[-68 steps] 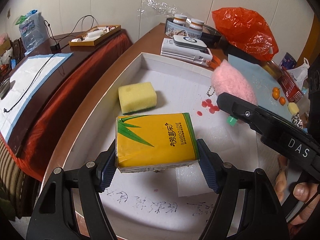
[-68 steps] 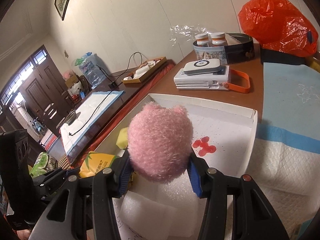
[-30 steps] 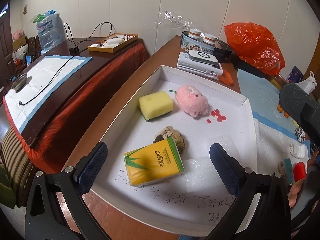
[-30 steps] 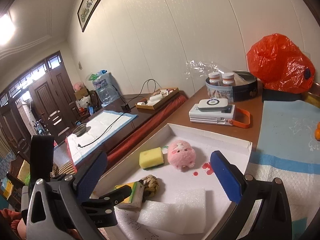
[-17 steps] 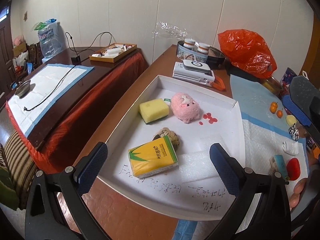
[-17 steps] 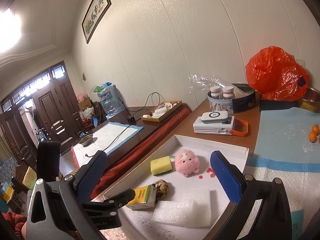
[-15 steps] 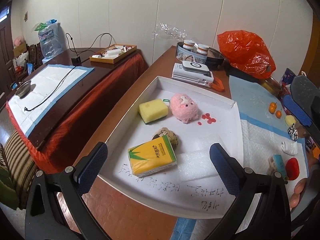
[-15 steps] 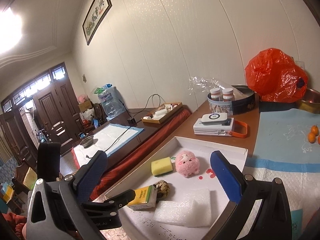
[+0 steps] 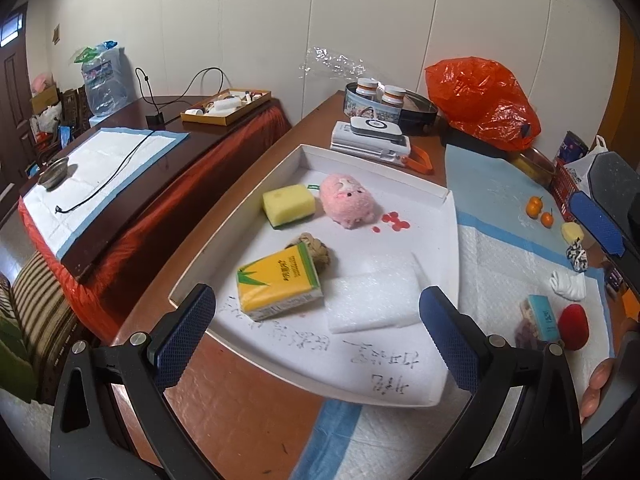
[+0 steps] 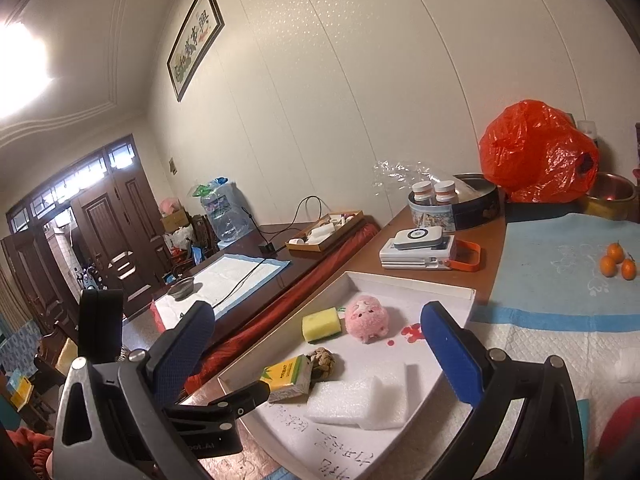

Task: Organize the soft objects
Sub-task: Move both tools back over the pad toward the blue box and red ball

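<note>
A white tray (image 9: 450, 216) (image 10: 466, 294) holds the soft items. Inside lie a yellow tissue pack (image 9: 278, 283) (image 10: 289, 376), a rope knot ball (image 9: 318, 249) (image 10: 323, 358), a yellow sponge (image 9: 289, 203) (image 10: 321, 323), a pink plush pig (image 9: 349, 204) (image 10: 367, 319) and white foam sheets (image 9: 372, 298) (image 10: 362, 400). My left gripper (image 9: 318, 328) hangs open and empty, pulled back over the tray's near edge. My right gripper (image 10: 316, 348) is open and empty too, raised well back from the tray.
Behind the tray sit a white device stack (image 9: 374, 140), a tin with bottles (image 9: 380, 100) and an orange bag (image 9: 480, 100). On the blue pad at right lie small oranges (image 9: 540, 210), a red object (image 9: 573, 326) and small items. A lower red-draped table (image 9: 120, 168) stands left.
Both grippers let go of the tissue pack and the pink plush, which now lie in the tray. Both have drawn back and upward, open.
</note>
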`<move>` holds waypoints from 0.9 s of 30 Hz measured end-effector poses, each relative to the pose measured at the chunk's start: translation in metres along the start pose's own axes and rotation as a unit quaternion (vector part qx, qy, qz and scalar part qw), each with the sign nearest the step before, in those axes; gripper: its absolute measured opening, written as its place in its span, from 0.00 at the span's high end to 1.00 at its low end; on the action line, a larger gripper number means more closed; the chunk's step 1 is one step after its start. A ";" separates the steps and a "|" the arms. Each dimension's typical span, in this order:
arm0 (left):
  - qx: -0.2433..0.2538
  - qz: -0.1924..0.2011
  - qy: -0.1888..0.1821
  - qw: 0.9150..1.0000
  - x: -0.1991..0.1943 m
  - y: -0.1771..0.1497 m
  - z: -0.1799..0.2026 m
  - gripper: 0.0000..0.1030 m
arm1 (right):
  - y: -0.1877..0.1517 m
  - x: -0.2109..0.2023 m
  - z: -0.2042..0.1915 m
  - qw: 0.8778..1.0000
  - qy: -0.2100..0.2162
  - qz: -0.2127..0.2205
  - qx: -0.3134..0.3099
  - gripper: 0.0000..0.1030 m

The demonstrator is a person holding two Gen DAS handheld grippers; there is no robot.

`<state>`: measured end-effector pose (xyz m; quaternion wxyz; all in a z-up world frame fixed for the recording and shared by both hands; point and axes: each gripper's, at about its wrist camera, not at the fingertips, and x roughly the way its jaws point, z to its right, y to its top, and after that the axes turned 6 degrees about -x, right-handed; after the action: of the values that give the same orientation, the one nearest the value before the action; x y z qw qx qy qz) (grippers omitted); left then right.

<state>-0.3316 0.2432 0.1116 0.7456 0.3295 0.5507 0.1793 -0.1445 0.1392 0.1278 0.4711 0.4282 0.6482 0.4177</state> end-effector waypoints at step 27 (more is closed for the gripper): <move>0.034 0.017 -0.055 0.998 -0.048 -0.051 0.124 0.00 | -0.001 -0.120 0.075 0.998 -0.028 0.046 0.014 0.00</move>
<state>-0.2356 0.1402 0.1320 0.7602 0.3734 0.5087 0.1547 -0.0490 0.0355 0.1421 0.4631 0.4754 0.6207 0.4175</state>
